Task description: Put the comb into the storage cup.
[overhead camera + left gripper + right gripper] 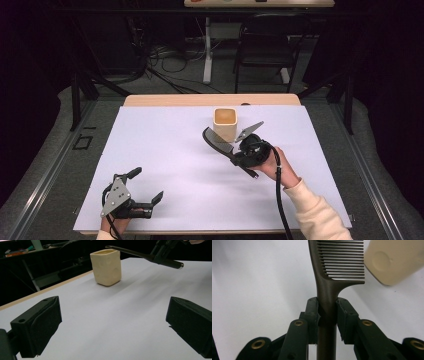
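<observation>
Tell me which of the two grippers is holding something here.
The right gripper, beside the cream cup, is shut on the black comb at its handle. The left gripper, near the table's front edge, is open with nothing between its jaws.

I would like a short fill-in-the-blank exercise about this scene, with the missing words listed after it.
1. The right gripper is shut on the handle of a black ____.
2. The cream cup stands ____ on the white table cover.
3. The left gripper has its fingers ____ and holds nothing.
4. The comb's teeth are ____ the cup, not inside it.

Missing words: comb; upright; open; beside
</observation>
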`<action>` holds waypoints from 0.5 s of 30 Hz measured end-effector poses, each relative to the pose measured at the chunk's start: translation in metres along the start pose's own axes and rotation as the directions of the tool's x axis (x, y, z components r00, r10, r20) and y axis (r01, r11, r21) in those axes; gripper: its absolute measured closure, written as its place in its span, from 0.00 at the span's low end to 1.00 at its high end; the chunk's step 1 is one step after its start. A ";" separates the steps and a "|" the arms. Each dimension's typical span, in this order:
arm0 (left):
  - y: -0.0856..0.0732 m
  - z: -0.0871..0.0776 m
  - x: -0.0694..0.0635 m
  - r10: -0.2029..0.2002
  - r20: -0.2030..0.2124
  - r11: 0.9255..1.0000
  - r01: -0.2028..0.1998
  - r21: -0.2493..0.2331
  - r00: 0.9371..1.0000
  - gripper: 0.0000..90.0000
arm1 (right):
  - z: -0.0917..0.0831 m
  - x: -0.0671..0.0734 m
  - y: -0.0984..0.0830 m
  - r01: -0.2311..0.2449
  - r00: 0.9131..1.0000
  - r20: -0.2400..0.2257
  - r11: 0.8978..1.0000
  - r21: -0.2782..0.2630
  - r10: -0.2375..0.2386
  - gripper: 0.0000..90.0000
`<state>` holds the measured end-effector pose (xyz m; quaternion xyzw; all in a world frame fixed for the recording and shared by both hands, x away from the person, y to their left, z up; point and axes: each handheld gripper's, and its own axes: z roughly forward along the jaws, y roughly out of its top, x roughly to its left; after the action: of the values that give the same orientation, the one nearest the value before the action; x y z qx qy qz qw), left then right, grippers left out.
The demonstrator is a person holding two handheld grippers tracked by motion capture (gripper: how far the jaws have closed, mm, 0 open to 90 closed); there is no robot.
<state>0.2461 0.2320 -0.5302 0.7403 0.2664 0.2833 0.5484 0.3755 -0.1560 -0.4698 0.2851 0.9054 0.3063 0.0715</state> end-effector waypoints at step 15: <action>0.000 0.000 0.000 -0.001 -0.002 1.000 0.001 0.001 1.000 0.00 | -0.018 -0.006 -0.014 -0.028 0.999 0.017 0.999 -0.047 0.028 0.80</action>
<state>0.2462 0.2318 -0.5302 0.7403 0.2673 0.2834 0.5479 0.3683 -0.1775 -0.4637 0.2986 0.8933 0.3258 0.0819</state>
